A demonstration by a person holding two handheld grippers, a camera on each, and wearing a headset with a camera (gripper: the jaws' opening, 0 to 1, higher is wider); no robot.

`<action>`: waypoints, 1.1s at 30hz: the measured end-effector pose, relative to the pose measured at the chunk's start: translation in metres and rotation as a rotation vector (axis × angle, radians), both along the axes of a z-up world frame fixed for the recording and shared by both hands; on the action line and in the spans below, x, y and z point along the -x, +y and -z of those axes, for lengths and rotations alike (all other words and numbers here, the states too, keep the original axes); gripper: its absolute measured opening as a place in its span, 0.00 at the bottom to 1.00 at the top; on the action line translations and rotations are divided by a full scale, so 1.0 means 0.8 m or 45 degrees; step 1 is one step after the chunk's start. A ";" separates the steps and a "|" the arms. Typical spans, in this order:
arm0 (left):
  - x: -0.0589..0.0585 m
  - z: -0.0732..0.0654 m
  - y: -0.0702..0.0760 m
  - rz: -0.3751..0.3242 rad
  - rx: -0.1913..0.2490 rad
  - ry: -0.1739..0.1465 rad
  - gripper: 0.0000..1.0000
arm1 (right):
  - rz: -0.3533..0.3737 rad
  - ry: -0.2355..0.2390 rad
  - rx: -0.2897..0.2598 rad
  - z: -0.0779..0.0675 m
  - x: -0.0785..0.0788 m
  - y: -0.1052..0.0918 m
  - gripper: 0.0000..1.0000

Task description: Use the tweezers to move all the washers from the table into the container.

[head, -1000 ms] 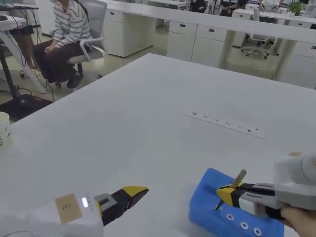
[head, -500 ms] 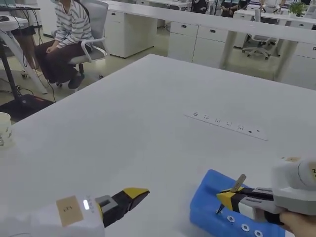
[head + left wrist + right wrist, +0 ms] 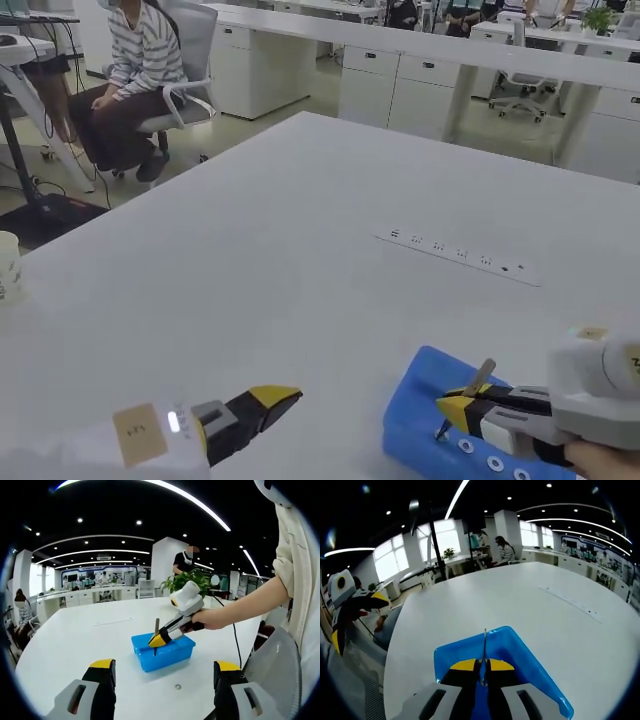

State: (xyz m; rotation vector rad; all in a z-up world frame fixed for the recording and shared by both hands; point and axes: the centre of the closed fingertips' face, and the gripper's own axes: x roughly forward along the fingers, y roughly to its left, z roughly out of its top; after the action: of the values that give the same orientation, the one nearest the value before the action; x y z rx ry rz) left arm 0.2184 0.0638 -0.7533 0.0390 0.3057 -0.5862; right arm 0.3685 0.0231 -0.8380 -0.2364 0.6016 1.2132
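Right hand-held gripper point(image 3: 447, 408): clamped tight on the tweezers point(image 3: 481, 376), and it has sunk a touch over the last second. The tweezer tip now sits down inside the blue container point(image 3: 415, 425).
Left hand-held gripper point(image 3: 272, 400): jaws wide apart, holding nothing, low over the counter point(image 3: 300, 250) and well to the left of the container. It has barely drifted.
Washers point(image 3: 495, 461): three lie on the container floor, just beside the tweezer tip.
Stray washer point(image 3: 177, 686): the left gripper view has one more lying on the counter, just in front of the container.
What it means: this looks like a drop-off in hand, or one just made. With that stray washer out on the counter, I'd say the job isn't finished.
Hard to see: whether the tweezer tip carries a washer right now; it's too small to tell in any view.
Cut off: the container's near edge and the back of the right hand-held gripper run off the bottom of the head view, so the count inside may be short.
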 end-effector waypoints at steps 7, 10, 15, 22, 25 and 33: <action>-0.001 -0.002 0.002 -0.011 0.008 -0.008 0.81 | -0.002 -0.016 -0.006 -0.001 0.002 0.001 0.04; -0.001 -0.002 0.002 -0.013 0.009 -0.008 0.81 | 0.003 -0.025 -0.003 -0.003 0.001 0.000 0.04; -0.002 -0.003 0.002 -0.012 0.010 -0.011 0.81 | 0.005 -0.033 -0.014 -0.009 0.001 -0.001 0.04; -0.001 -0.003 0.001 -0.012 0.009 -0.010 0.81 | 0.005 -0.045 -0.040 -0.025 0.004 0.000 0.04; -0.001 -0.003 0.001 -0.012 0.009 -0.011 0.81 | -0.003 -0.067 -0.068 -0.040 0.011 0.002 0.04; 0.000 -0.003 0.000 -0.008 0.005 -0.010 0.81 | -0.029 -0.093 -0.136 -0.075 0.037 0.006 0.04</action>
State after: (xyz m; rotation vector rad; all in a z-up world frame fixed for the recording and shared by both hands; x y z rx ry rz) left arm 0.2182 0.0637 -0.7513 0.0363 0.2967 -0.5801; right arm 0.3392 0.0281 -0.7779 -0.1973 0.4707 1.2497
